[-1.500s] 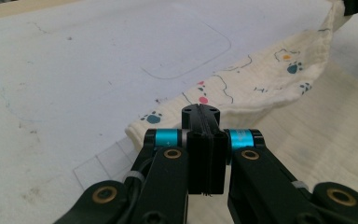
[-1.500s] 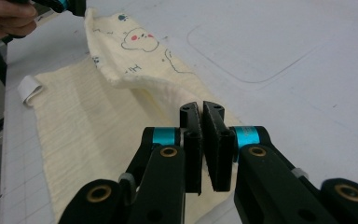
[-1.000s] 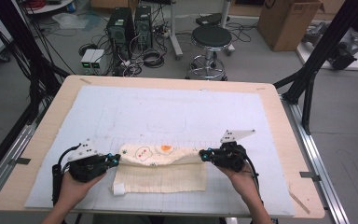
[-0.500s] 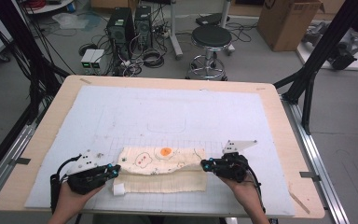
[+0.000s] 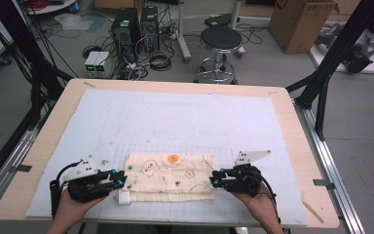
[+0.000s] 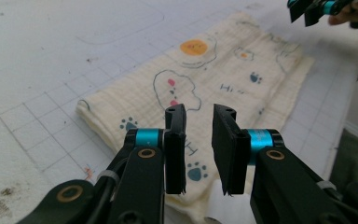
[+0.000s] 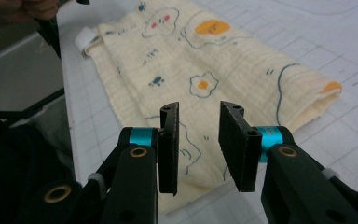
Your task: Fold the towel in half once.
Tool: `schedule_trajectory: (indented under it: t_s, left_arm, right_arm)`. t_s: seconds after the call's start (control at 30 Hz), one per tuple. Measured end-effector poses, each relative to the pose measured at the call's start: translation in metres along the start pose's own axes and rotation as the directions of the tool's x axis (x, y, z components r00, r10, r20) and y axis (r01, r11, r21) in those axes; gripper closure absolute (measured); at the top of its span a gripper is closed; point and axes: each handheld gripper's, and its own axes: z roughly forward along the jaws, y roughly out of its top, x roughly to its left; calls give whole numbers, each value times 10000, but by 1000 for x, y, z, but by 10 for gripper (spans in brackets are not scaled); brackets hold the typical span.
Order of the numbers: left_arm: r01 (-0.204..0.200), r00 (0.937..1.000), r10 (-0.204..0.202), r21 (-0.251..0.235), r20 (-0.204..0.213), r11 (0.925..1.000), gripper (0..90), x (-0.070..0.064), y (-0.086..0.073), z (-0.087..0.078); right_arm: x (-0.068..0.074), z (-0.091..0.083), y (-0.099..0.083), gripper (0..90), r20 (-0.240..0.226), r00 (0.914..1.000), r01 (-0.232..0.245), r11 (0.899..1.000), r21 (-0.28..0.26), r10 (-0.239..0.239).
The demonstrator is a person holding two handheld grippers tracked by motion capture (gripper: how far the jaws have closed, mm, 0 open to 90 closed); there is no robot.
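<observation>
cloth: one, a cream printed cloth [image 5: 170,176] lay folded flat on the white mat [image 5: 175,122], near the front edge, between my two grippers.
progress: i judged the folding mostly done; whether another fold was left, i couldn't tell.
left gripper [image 6: 199,149]: jaws spread, holding nothing, over the cloth's end.
right gripper [image 7: 198,147]: jaws spread, empty, over the other end.
count: two grippers, one cloth, one white tag [image 5: 124,197].
</observation>
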Motion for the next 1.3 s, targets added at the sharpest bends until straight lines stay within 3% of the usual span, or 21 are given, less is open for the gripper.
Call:
schedule_trajectory:
  t_s: [0.13, 0.3, 0.37, 0.43, 0.63, 0.77, 0.93, 1.07, 1.3]
  left_arm:
    - [-184, 9998, 189, 620, -68, 9979, 744, 2, -6, 14]
    - [-581, 9983, 573, 1467, 97, 9875, 733, 3, -11, 22]
    - [-562, 9984, 534, 1752, 206, 9829, 705, 5, -13, 25]
    - [-567, 9983, 533, 1701, 245, 9838, 690, 5, -15, 24]
    - [-913, 9958, 887, 1591, 234, 9830, 685, 5, -18, 24]
    - [-951, 9952, 975, 1576, -77, 9829, 759, 3, -19, 23]
    - [-956, 9949, 994, 1576, -166, 9829, 868, 3, -18, 23]
    - [-1064, 9935, 1115, 1548, -246, 9822, 882, 3, -17, 22]
    - [-685, 9967, 717, 812, -371, 9943, 884, 4, -12, 16]
  right_arm:
    - [1, 8, -3, 678, 150, 9995, 267, 9981, 554, -276]
    - [4, 18, -7, 666, -10, 9974, 719, 9920, 1035, -722]
    - [6, 22, -8, 657, -30, 9962, 866, 9880, 1279, -869]
    - [7, 25, -10, 652, -15, 9954, 951, 9831, 1564, -960]
    - [9, 27, -12, 696, 163, 9919, 1215, 9788, 1649, -1259]
    - [9, 26, -13, 767, 305, 9923, 1132, 9796, 1663, -1199]
    - [9, 26, -12, 841, 266, 9939, 1017, 9813, 1632, -1075]
    - [10, 24, -10, 856, 227, 9952, 907, 9837, 1552, -953]
    - [11, 18, -7, 861, 297, 9954, 875, 9899, 1120, -914]
